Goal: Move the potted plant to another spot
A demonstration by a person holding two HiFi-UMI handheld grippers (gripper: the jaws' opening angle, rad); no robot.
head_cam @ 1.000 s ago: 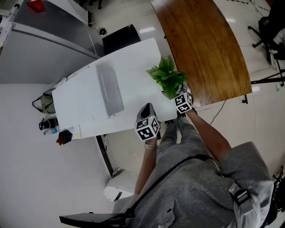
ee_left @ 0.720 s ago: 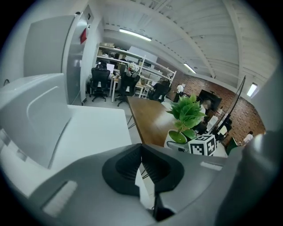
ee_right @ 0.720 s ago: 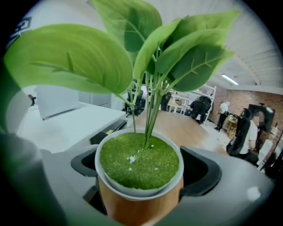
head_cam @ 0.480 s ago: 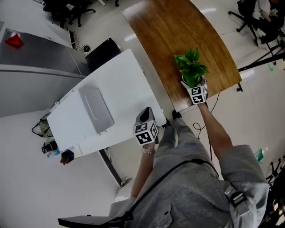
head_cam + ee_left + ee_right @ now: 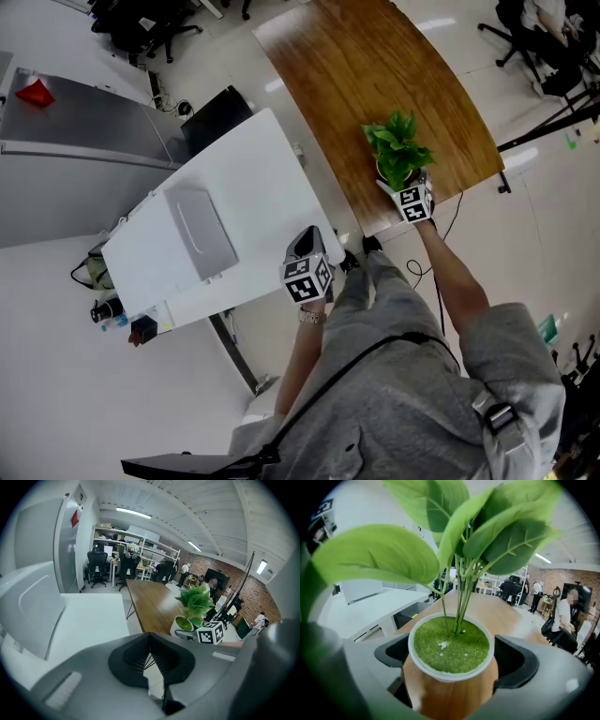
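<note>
Right tongs (image 5: 451,667) clamped round the potted plant (image 5: 449,644); left tongs (image 5: 151,656) pressed together, holding nothing

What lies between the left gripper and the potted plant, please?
Head view: white table corner, a floor gap, then wooden table, between left gripper and potted plant.

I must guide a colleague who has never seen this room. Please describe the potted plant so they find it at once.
Find the curved brown wooden table beside the white rectangular table. At its near end, the potted plant with broad green leaves and a white-rimmed round pot sits between the jaws of the right gripper. Nothing else on either table is green.
</note>
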